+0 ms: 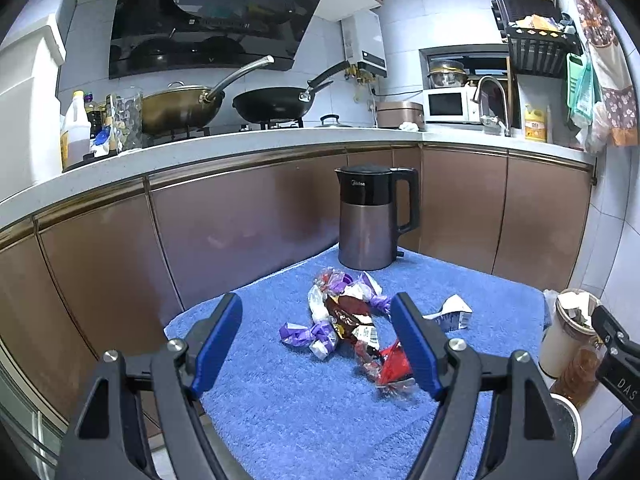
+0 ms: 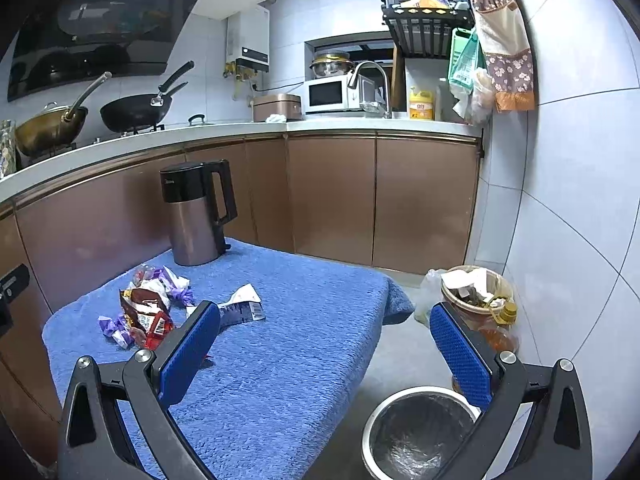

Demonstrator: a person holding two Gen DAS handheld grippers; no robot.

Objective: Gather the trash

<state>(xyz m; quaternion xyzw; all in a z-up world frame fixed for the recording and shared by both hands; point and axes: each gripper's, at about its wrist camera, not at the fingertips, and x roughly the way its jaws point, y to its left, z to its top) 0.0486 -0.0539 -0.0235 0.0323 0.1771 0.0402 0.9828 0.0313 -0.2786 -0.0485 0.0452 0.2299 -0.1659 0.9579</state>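
A heap of crumpled sweet wrappers (image 1: 344, 320), purple, brown and red, lies in the middle of the blue towel (image 1: 304, 416). A torn white paper carton (image 1: 450, 314) lies just right of it. My left gripper (image 1: 318, 300) hovers open just short of the heap, with nothing between its blue pads. The right wrist view shows the same wrappers (image 2: 146, 316) and carton (image 2: 242, 308) at the left. My right gripper (image 2: 325, 309) is open and empty over the towel's right edge. Below its right finger stands a round steel bin (image 2: 416, 436) with a plastic liner.
A dark electric kettle (image 1: 372, 216) stands at the towel's far edge. On the floor to the right are a tan bin stuffed with paper (image 2: 476, 284) and an oil bottle (image 2: 500, 328). Brown cabinets (image 2: 332, 196) close off the back, and a tiled wall runs along the right.
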